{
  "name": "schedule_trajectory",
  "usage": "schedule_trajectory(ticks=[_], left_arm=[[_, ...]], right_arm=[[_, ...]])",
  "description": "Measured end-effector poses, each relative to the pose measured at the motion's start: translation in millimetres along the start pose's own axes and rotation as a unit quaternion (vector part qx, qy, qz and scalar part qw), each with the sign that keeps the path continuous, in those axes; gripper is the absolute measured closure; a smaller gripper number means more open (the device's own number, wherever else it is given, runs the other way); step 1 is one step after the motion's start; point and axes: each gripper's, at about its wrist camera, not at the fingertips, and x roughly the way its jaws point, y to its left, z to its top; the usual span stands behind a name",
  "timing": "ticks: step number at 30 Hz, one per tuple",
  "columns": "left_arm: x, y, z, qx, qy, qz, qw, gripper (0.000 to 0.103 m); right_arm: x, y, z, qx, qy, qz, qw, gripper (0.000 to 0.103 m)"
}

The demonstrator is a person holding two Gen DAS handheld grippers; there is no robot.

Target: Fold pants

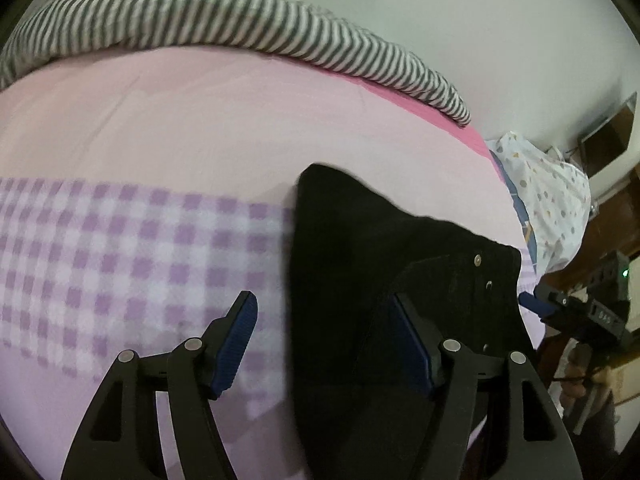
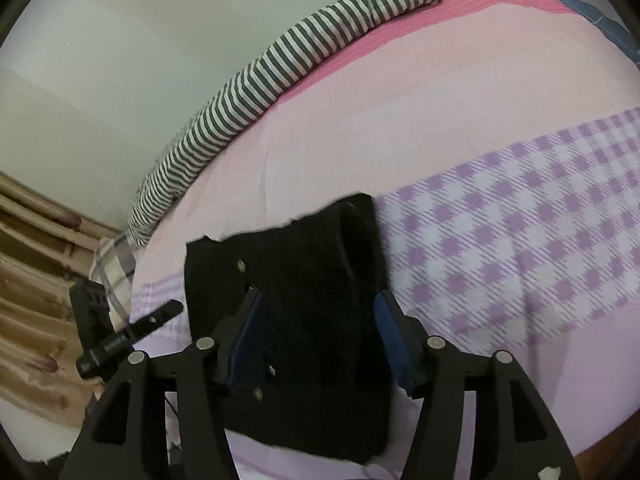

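The black pants (image 1: 360,248) lie folded in a compact bundle on the bed, metal rivets showing near the waistband; they also show in the right wrist view (image 2: 304,280). My left gripper (image 1: 324,312) is open, its blue-padded jaws spread wide over the bundle's left edge and the checked sheet, with nothing held. My right gripper (image 2: 316,320) is open, its jaws on either side of the bundle's near part, not pinching it. The right gripper also shows at the right edge of the left wrist view (image 1: 536,304), and the left gripper at the left of the right wrist view (image 2: 160,316).
The bed has a pink sheet (image 1: 200,120) and a purple-and-white checked cover (image 1: 120,264). A grey-and-white striped blanket (image 1: 240,20) runs along the far edge by the wall. A dotted white pillow (image 1: 552,196) lies at the right. Wooden furniture (image 2: 32,280) stands beside the bed.
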Motion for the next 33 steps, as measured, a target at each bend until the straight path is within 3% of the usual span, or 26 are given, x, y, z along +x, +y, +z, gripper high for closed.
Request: schedule_trajectory(ticks=[8, 12, 17, 26, 31, 32, 33], left_arm=[[8, 10, -17, -0.026, 0.042, -0.044, 0.9978, 0.035], [15, 8, -24, -0.025, 0.058, -0.042, 0.9971, 0.035], [18, 1, -23, -0.016, 0.054, -0.045, 0.9974, 0.035], [37, -23, -19, 0.019, 0.041, -0.059, 0.9972, 0.033], [41, -25, -17, 0.017, 0.03, -0.07, 0.9969, 0.03], [41, -26, -16, 0.015, 0.029, -0.071, 0.997, 0.03], [41, -25, -16, 0.011, 0.028, -0.068, 0.9973, 0.032]], right_arm=[[12, -34, -18, 0.043, 0.06, 0.041, 0.996, 0.043], [20, -36, -19, 0.039, 0.072, 0.045, 0.996, 0.043], [29, -38, -18, 0.031, 0.08, 0.064, 0.994, 0.043], [54, -28, -12, 0.028, 0.09, 0.14, 0.986, 0.042], [63, -19, -10, 0.02, 0.093, 0.153, 0.984, 0.048], [65, -17, -10, 0.022, 0.093, 0.151, 0.984, 0.051], [67, -16, -11, 0.024, 0.093, 0.142, 0.985, 0.06]])
